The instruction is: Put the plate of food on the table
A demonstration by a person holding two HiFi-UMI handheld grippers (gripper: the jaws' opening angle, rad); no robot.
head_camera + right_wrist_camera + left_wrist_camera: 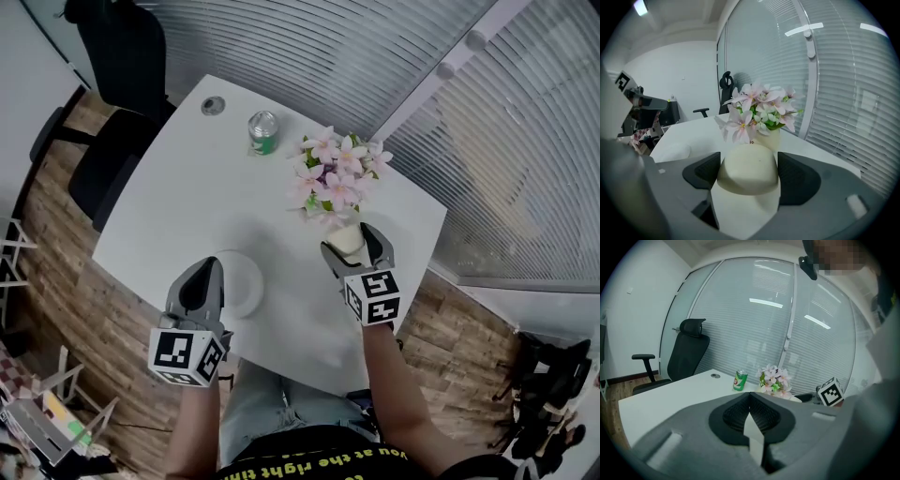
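A white plate (244,284) lies at the near side of the white table (206,197), with nothing visible on it. My left gripper (207,274) is shut on the plate's near-left rim, which shows as a thin white strip (753,439) between the jaws in the left gripper view. My right gripper (349,246) is shut on a cream, bun-shaped piece of food (747,169), held just in front of the flower vase. In the right gripper view the plate (674,151) is a pale patch to the left.
A vase of pink flowers (333,178) stands right beyond the right gripper. A green can (263,132) and a round cable grommet (213,106) are at the far side. A black office chair (112,159) is at the table's left, and window blinds (525,159) run along the right.
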